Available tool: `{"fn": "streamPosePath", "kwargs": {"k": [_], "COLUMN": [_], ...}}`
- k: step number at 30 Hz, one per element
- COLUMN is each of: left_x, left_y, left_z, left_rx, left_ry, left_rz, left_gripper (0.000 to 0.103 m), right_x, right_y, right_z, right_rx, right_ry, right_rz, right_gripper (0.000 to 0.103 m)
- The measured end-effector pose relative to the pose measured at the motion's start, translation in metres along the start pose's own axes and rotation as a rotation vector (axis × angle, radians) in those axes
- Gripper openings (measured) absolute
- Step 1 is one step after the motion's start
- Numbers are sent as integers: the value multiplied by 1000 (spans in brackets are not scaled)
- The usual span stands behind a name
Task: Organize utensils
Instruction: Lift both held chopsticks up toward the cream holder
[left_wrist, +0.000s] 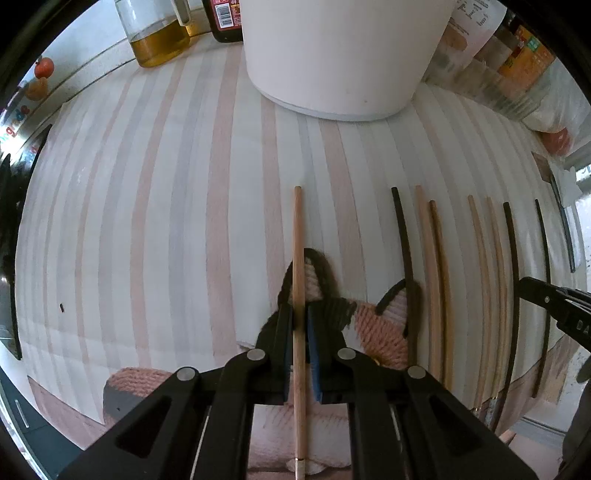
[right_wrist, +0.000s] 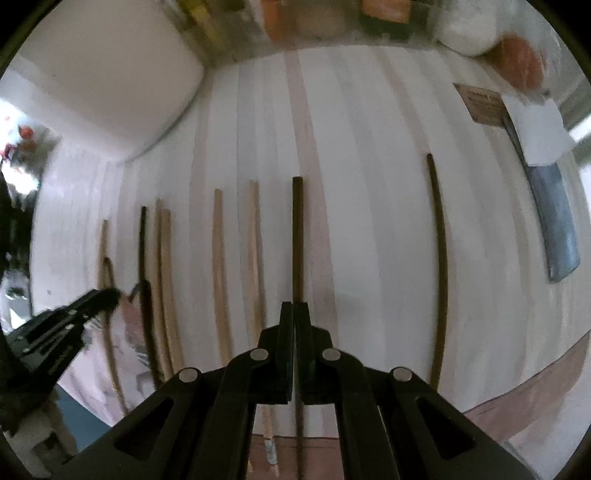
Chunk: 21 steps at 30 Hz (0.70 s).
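2 grippers each pinch 1 chopstick: left gripper (left_wrist: 300, 325) a slim tan chopstick (left_wrist: 298, 258), right gripper (right_wrist: 294, 317) a dark chopstick (right_wrist: 297, 236).

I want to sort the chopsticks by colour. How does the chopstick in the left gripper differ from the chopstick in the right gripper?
The left gripper is shut on a light wooden chopstick with a pale metal-looking tip near the camera. The right gripper is shut on a dark chopstick, almost black. The light one crosses a knitted pink mat; the dark one lies over the striped cloth only. Both point away from the cameras, parallel to the stripes.
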<state>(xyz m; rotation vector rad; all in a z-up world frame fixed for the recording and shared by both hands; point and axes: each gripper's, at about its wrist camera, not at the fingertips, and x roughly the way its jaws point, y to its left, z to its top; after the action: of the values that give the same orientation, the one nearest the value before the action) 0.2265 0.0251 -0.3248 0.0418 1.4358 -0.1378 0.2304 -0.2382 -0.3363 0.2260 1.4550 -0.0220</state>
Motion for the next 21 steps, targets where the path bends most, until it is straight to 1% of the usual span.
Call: {"fn": "streamPosePath", "kwargs": {"k": [2,3,4,6,10,13,16,17,18,21], "left_x": [-1,-1,-1,-2,-3,-4,-3,-3,-3,-3], "left_y": [2,3,4,6,11,13,12,12,11,6], "left_z": [2,2,3,5,10,13,12,14,15,19], "left_rx": [-9,-14,-17,-22,-19,-15,-14,-13,-11,-6], "left_ry": [-1,-1,1,2,0,-1,-1,-1,-2,-6], "left_rz": [-6,-11,-15,-23,-28,-28,-26,-24,-21,-4], "left_gripper": [6,6,6,6,6,6,6,6,6,5], "right_x": [1,6,8,11,2,8,11,15,19,24], "right_y": [6,8,11,15,9,16,18,20,21,30], "right_z": [4,5,5,6,10,17,25,26,27,27], "right_rx": [-14,-5,3,0,43,31,8,8,15,-4], "right_ry": [19,47,55,52,21,41,39,56,73,80], "right_rz": [-35,-23,-10,-4,36,50,27,13,2,-10], "right_gripper": [3,7,7,7,7,7,7,7,5,5]}}
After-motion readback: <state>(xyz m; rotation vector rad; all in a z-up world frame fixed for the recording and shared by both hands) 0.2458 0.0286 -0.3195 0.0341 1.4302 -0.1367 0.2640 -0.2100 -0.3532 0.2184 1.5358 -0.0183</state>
